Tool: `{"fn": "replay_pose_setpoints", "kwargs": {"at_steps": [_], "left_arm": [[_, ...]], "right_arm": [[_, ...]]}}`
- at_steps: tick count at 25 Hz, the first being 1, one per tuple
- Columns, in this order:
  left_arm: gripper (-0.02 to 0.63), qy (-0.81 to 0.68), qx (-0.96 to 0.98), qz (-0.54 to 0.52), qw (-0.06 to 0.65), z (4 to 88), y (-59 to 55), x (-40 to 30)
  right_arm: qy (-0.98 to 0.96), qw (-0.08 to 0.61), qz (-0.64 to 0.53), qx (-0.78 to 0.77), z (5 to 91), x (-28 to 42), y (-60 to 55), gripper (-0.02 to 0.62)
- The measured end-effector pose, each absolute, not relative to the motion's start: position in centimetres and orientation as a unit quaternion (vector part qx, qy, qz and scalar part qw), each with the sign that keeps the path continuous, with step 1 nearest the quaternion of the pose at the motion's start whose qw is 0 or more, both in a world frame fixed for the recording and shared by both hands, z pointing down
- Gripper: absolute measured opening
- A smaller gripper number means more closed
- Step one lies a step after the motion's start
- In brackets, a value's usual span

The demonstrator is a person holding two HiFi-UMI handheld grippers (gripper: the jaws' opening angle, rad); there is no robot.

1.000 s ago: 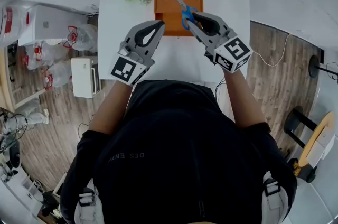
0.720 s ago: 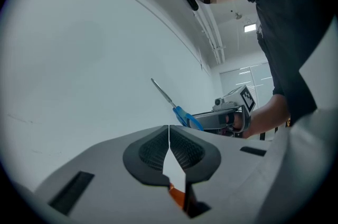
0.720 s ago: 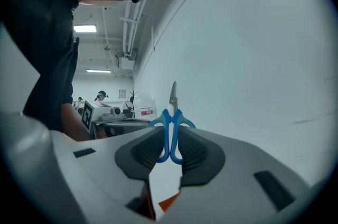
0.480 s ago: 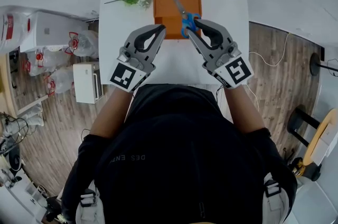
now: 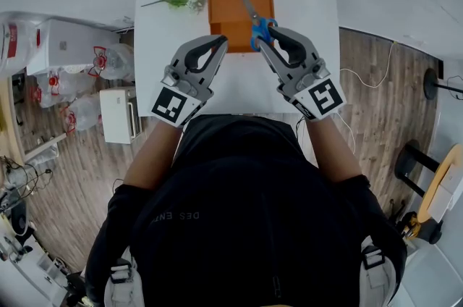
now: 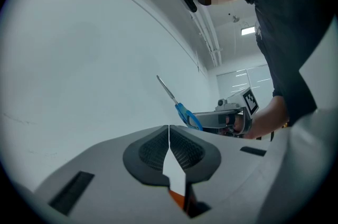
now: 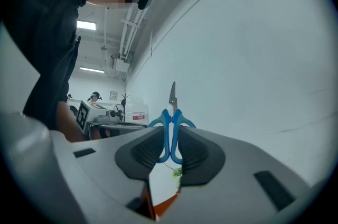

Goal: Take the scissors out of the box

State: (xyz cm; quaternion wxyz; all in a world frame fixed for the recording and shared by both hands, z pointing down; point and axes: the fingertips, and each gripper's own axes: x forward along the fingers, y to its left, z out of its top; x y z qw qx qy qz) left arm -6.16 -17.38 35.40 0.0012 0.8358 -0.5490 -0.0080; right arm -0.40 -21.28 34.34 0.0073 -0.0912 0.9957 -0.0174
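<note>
White worktop [image 5: 239, 85], orange box [image 5: 230, 7] at 12. Scissors [image 5: 255, 18] over it, blades twd 11, handles pinched in right tool [image 5: 269, 38]; left tool [image 5: 217, 43] pressed together, empty.

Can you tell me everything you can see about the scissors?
The scissors have bright blue looped handles, plastic by the look, and slim grey metal blades closed together into one point. The right tongs pinch the handles, so the blades stick out beyond the tips and slant upward. The scissors hang in the air, over the orange box in the head view, and touch nothing but the tongs.
</note>
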Motion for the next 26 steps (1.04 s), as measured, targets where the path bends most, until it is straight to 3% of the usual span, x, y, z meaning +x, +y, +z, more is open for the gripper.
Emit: {"fn": "replay_pose_setpoints", "kwargs": {"at_steps": [26], "left_arm": [[0.021, -0.541, 0.841, -0.006, 0.002, 35.77, -17.61, -6.09]], "right_arm": [[0.995, 0.007, -0.020, -0.102, 34.29, -0.62, -21.60, 0.092]]}}
